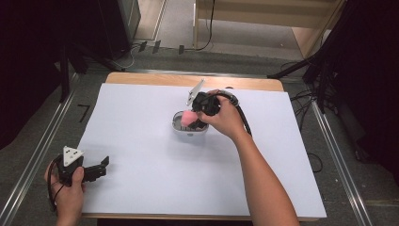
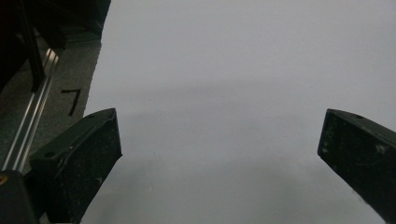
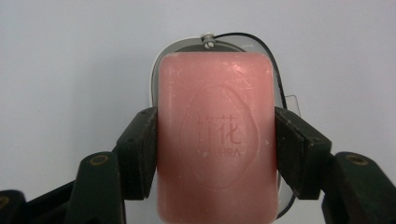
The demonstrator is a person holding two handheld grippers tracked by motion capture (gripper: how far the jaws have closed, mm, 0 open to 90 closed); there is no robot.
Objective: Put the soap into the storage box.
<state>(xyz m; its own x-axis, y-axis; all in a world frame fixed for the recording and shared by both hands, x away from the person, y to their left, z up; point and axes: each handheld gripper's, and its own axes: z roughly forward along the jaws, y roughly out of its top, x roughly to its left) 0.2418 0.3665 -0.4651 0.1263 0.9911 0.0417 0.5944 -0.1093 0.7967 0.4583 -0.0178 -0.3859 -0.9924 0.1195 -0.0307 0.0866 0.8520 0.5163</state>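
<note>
A pink soap bar (image 3: 215, 140) with a stamped emblem is clamped between the jaws of my right gripper (image 3: 215, 151), which is shut on it. Directly below the bar lies a grey oval soap dish (image 3: 219, 45) with a clear edge. In the high view the soap bar (image 1: 189, 117) hangs over the soap dish (image 1: 181, 126) near the table's middle, with the right gripper (image 1: 200, 113) above it. My left gripper (image 1: 96, 168) rests low at the near left, jaws wide apart with nothing between them; in its own view the left gripper (image 2: 219, 149) faces bare white paper.
A large white sheet (image 1: 155, 165) covers the wooden table (image 1: 141, 78). A black "7" mark (image 1: 83, 112) sits on the grey floor beside the left edge, next to a metal rail (image 1: 37, 160). Black stands and cables surround the table.
</note>
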